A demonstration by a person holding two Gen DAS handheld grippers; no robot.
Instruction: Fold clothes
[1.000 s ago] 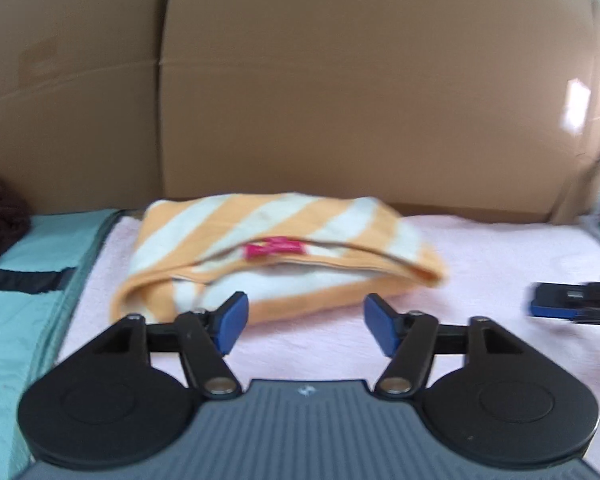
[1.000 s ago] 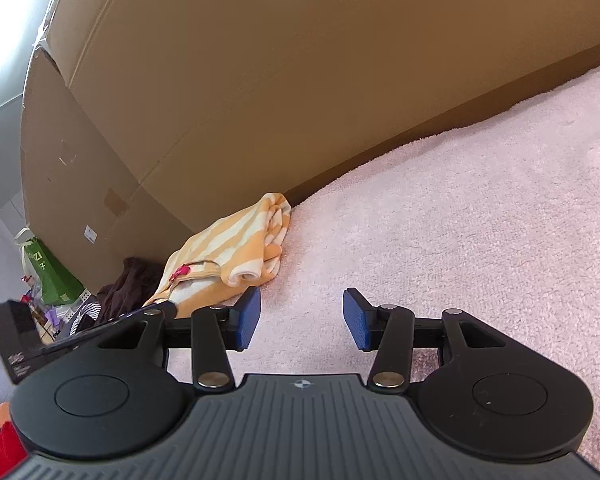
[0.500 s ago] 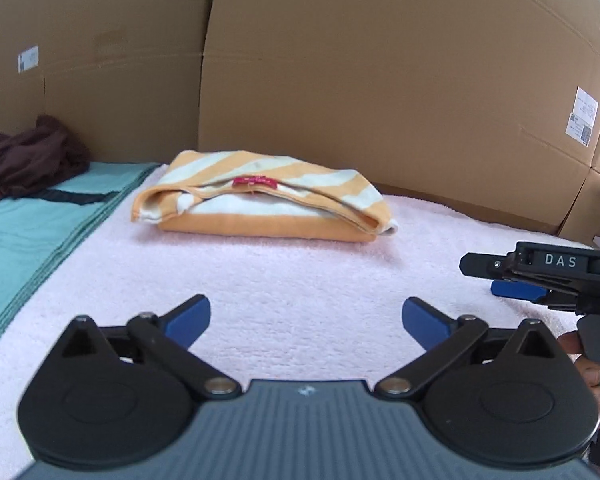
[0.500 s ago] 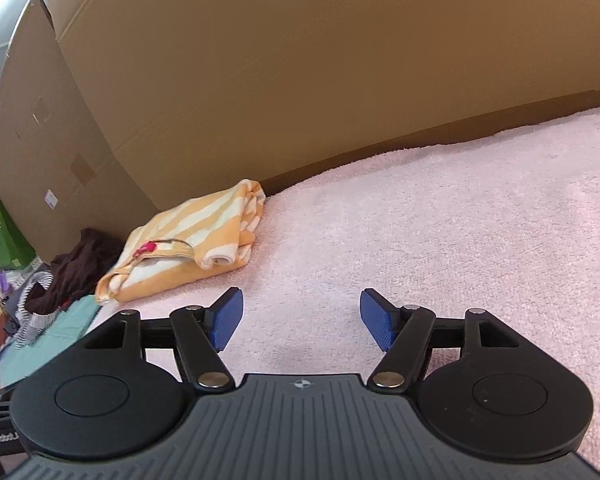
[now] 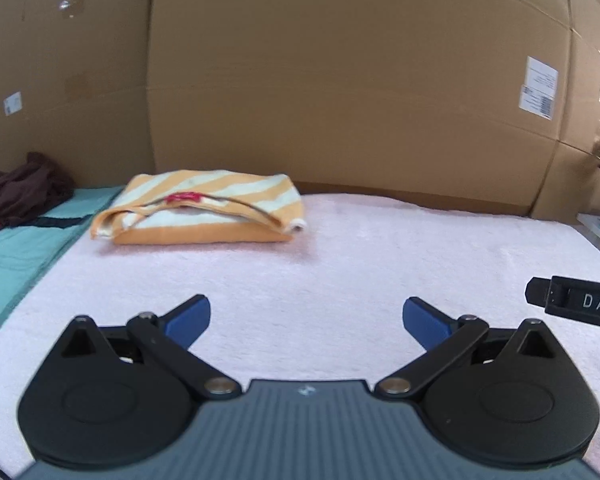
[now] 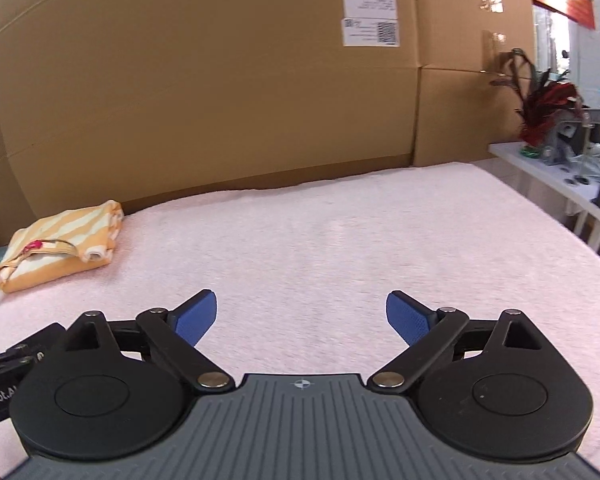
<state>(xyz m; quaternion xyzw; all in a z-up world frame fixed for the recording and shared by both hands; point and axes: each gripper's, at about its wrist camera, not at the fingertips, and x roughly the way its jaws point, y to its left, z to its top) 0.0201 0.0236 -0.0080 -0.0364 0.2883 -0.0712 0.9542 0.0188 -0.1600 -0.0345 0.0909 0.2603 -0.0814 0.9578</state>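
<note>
Backdrop: a wall of plain corrugated cardboard (image 5: 340,100), creased in panels, with white printed labels (image 6: 370,14) stuck on. Surface: a pink terry cover (image 6: 340,248), nubbly, laid flat. Folded garment (image 5: 204,218): orange-and-cream striped knit, a soft rectangular bundle with a small red tag, placed at the far left against the cardboard. Left of it a teal cloth (image 5: 12,248) is seen, bearing a crumpled dark brown garment (image 5: 20,188), cut off at the frame edge. Left gripper (image 5: 306,320): blue pads spread wide, nothing held. Right gripper (image 6: 300,316): likewise wide apart, empty. Far right: a white side table (image 6: 556,184) with blurred clutter, not identifiable
</note>
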